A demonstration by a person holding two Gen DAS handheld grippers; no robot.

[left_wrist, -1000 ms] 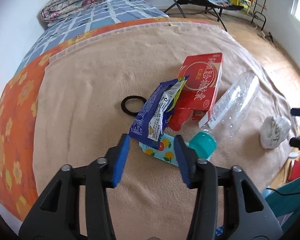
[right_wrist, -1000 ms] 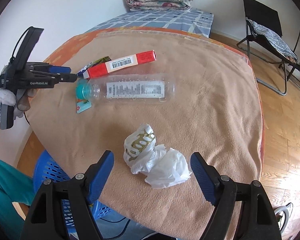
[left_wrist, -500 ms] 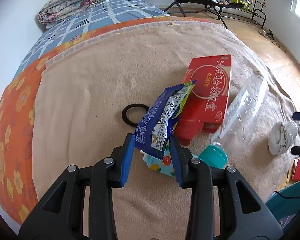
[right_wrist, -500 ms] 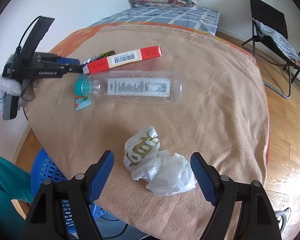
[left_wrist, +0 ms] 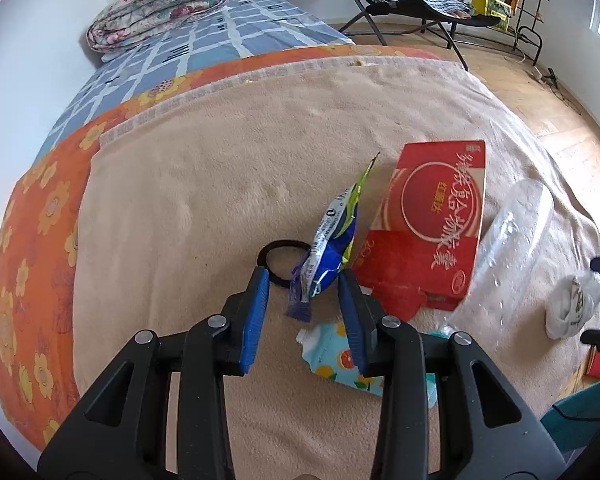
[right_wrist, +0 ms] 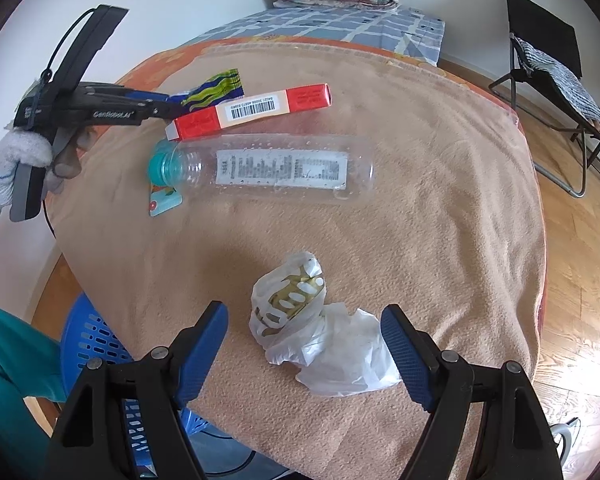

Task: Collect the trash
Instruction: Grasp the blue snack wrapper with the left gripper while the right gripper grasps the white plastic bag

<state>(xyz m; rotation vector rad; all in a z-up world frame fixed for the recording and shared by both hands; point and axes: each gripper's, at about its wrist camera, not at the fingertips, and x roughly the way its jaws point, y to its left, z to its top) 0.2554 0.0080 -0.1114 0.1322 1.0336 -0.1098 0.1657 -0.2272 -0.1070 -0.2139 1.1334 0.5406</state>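
Left claw (left_wrist: pixel 303 276) has narrowed onto the snack wrapper (left_wrist: pixel 332 236). The wrapper is blue foil with a yellow-green top and a silver seam, and it stands on edge above the beige blanket (left_wrist: pixel 220 184) on the bed. The far pad touches it, but the near-side contact isn't clear.

Left view only:
- a black ring (left_wrist: pixel 268 256) at 10 o'clock of the wrapper
- a fruit-print packet (left_wrist: pixel 332 356) at 6 o'clock
- a red box (left_wrist: pixel 436 216) face-up at 3 o'clock

Right view only:
- a gloved hand (right_wrist: pixel 8 164) on the left claw's handle
- the barcode side of the box
- the full length of the clear bottle (right_wrist: pixel 276 168), teal cap at 9 o'clock
- a blue basket (right_wrist: pixel 88 344) below the bed edge at 8 o'clock

Right claw (right_wrist: pixel 304 344) is wide and holds nothing. It straddles the crumpled white plastic bag (right_wrist: pixel 300 320) without touching it. The bag sits near the blanket's near edge. Bare blanket runs from 12 to 3 o'clock, with wood floor beyond it.
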